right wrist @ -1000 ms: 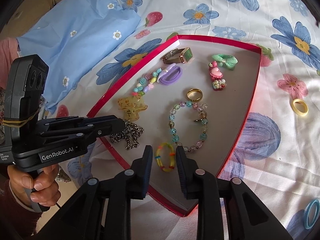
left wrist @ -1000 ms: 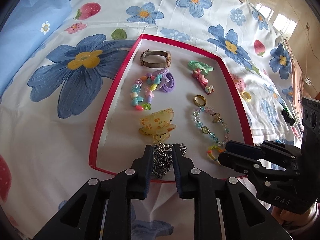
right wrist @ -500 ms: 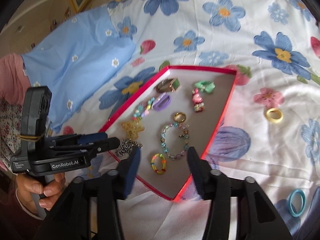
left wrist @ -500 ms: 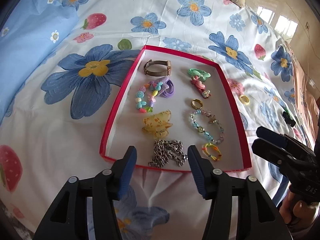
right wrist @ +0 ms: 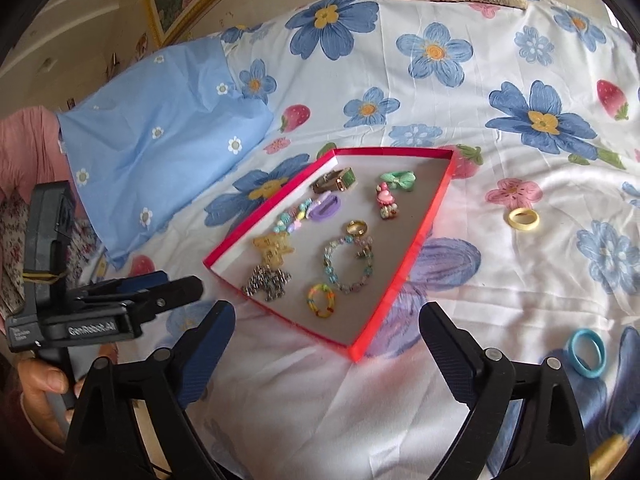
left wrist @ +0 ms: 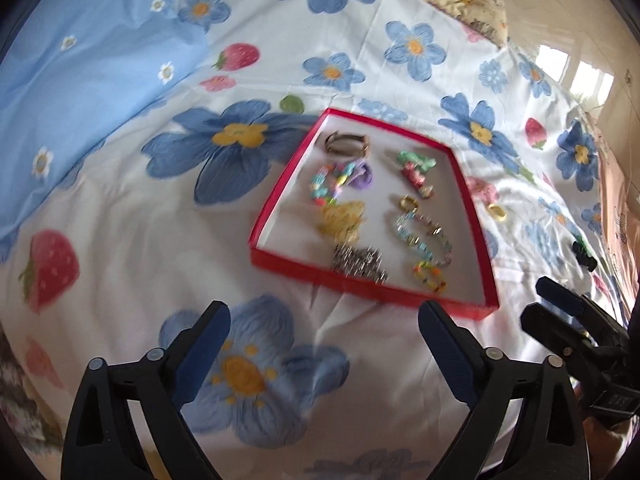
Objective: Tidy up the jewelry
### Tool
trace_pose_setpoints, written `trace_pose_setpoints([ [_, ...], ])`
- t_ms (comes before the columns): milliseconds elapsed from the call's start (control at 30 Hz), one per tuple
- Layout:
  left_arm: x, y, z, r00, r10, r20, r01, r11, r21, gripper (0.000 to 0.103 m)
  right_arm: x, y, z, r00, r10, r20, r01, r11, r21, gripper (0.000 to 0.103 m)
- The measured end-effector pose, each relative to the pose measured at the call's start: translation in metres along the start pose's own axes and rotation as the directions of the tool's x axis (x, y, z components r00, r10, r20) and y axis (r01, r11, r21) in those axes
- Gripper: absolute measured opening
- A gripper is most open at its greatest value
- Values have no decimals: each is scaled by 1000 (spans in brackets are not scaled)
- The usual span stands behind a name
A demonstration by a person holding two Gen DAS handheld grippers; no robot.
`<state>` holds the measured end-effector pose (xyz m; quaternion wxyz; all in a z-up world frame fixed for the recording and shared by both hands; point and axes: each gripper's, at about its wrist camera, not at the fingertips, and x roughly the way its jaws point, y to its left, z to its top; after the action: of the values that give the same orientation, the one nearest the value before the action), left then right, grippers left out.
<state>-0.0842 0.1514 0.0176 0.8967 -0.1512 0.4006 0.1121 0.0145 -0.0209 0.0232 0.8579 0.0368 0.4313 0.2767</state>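
The right gripper (right wrist: 324,344) and left gripper (left wrist: 322,344) both hover spread wide, holding nothing, just short of the shallow red-rimmed cardboard tray (right wrist: 420,240) on the flowered bedsheet (right wrist: 500,128).

From the right wrist camera, the tray sits toward twelve o'clock, filled with pieces. Nearest are a silver metal chain (right wrist: 267,282) and a small rainbow beaded ring (right wrist: 321,300).

Outside the tray, a pale yellow hair band (right wrist: 523,218) lies on the sheet at two o'clock, well apart from the tray. A blue hair band (right wrist: 587,353) lies at three o'clock, near the right finger.

Both loose bands look light, soft and springy. They would likely flatten under a pinch, so gripping across one side of the loop seems safest. The sheet beneath is soft and may bunch.
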Motion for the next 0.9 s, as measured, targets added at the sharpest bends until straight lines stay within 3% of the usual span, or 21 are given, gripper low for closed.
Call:
trace_pose_setpoints([
  [133, -11, 0, -12, 999, 38, -7, -38, 999, -1, 96, 0, -1, -6, 1000, 10, -26, -9, 1000, 21, 96],
  [300, -34, -5, -20, 995, 88, 38, -88, 996, 15, 96, -4, 3, -2, 999, 6, -35, -5, 1000, 19, 96],
  [667, -105, -12, -9, 973, 127, 192, -135, 991, 27, 102, -73, 23, 55, 991, 11, 136, -1, 997, -71, 102],
  [900, -112, -19, -8, 964, 156, 214, -165, 986, 25, 102, -87, 36, 69, 986, 17, 164, 3, 993, -119, 103],
])
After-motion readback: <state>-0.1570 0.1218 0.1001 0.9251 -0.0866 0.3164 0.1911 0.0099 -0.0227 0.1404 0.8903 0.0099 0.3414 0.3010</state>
